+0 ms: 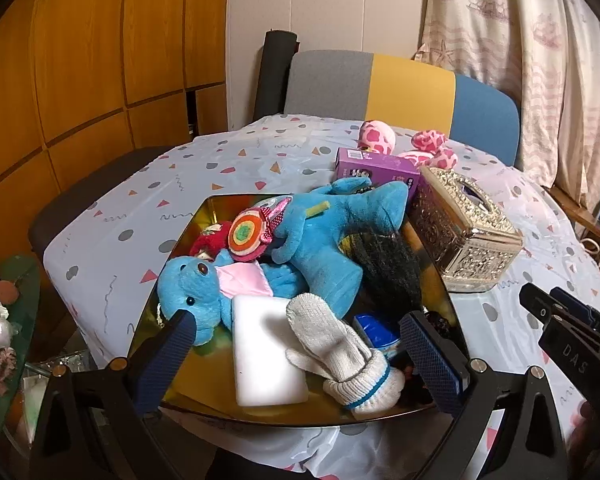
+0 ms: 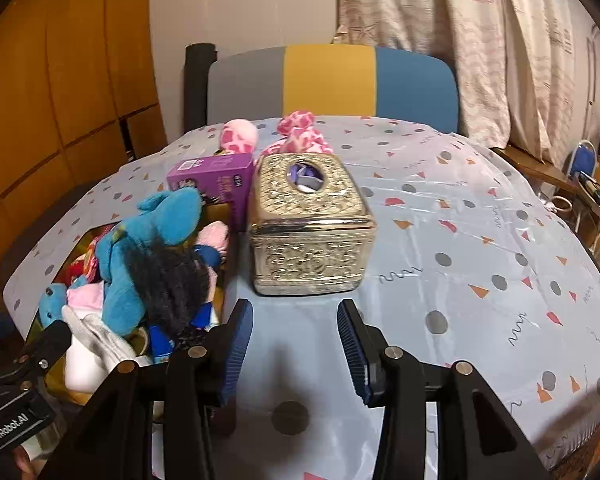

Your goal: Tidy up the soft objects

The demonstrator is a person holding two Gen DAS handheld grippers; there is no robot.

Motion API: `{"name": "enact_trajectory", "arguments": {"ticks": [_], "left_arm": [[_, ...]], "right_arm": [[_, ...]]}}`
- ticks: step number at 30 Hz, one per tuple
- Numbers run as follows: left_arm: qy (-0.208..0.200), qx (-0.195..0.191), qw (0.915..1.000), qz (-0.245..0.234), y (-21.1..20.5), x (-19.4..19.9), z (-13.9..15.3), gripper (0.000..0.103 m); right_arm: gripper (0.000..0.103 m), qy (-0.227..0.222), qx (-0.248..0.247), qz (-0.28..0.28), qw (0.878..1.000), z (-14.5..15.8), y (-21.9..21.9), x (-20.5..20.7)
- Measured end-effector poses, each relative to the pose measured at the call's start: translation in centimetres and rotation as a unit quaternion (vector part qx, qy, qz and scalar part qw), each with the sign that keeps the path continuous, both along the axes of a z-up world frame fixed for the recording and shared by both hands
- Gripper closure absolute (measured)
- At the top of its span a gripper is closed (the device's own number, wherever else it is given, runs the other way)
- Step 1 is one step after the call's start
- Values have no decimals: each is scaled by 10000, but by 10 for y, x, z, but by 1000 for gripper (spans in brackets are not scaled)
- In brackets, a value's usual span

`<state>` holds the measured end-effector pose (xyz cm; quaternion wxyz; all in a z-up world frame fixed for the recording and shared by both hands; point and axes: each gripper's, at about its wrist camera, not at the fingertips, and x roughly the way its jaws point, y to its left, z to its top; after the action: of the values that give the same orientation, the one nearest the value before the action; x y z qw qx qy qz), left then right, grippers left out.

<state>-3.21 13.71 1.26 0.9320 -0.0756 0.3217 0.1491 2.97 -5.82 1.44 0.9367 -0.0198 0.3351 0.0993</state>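
A gold tray [image 1: 220, 208] holds soft things: a blue plush [image 1: 324, 240], a small blue bear [image 1: 192, 284], a white mitten [image 1: 340, 348], a white sponge block [image 1: 264, 360] and a black furry piece [image 1: 384, 268]. My left gripper [image 1: 296, 356] is open, its fingers either side of the mitten and sponge, just above the tray. A pink spotted plush [image 2: 300, 132] lies at the table's far side, also in the left wrist view [image 1: 428, 144]. My right gripper [image 2: 296, 344] is open and empty over bare tablecloth, in front of the tissue box. The tray also shows in the right wrist view [image 2: 220, 212].
An ornate silver tissue box [image 2: 312, 224] stands right of the tray, a purple carton [image 2: 216, 180] behind it. A grey, yellow and blue chair [image 2: 332, 80] is at the far edge. The patterned tablecloth [image 2: 480, 240] stretches to the right. A curtain hangs beyond.
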Motion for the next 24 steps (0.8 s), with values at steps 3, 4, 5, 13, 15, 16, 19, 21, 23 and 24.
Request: {"name": "enact_trajectory", "arguments": {"ticks": [3, 4, 5, 13, 15, 16, 19, 21, 23, 24], "left_arm": [[-63, -45, 10000, 14, 0, -2, 2, 0], [-76, -54, 10000, 15, 0, -2, 3, 0], [-91, -59, 9999, 22, 0, -3, 3, 0], [-131, 88, 9999, 44, -7, -5, 7, 0], [-139, 126, 9998, 51, -8, -5, 8, 0], [-141, 134, 9998, 51, -8, -5, 8, 0], [-132, 141, 9998, 70, -8, -6, 8, 0], [-119, 129, 9998, 77, -8, -5, 7, 0], [-105, 120, 9998, 80, -8, -5, 7, 0], [-103, 117, 9998, 84, -8, -5, 7, 0]], "right_arm": [[59, 18, 34, -70, 10000, 0, -6, 1], [59, 19, 42, -82, 10000, 0, -8, 1], [59, 19, 45, -84, 10000, 0, -8, 0], [59, 32, 57, -36, 10000, 0, -9, -2], [59, 42, 61, -13, 10000, 0, -9, -3], [59, 45, 62, -10, 10000, 0, -8, -2], [59, 53, 53, 7, 10000, -1, -8, -3], [59, 60, 43, 14, 10000, -2, -8, -3], [59, 75, 37, 25, 10000, -3, -8, -4], [59, 83, 32, 28, 10000, -3, -8, -4]]}}
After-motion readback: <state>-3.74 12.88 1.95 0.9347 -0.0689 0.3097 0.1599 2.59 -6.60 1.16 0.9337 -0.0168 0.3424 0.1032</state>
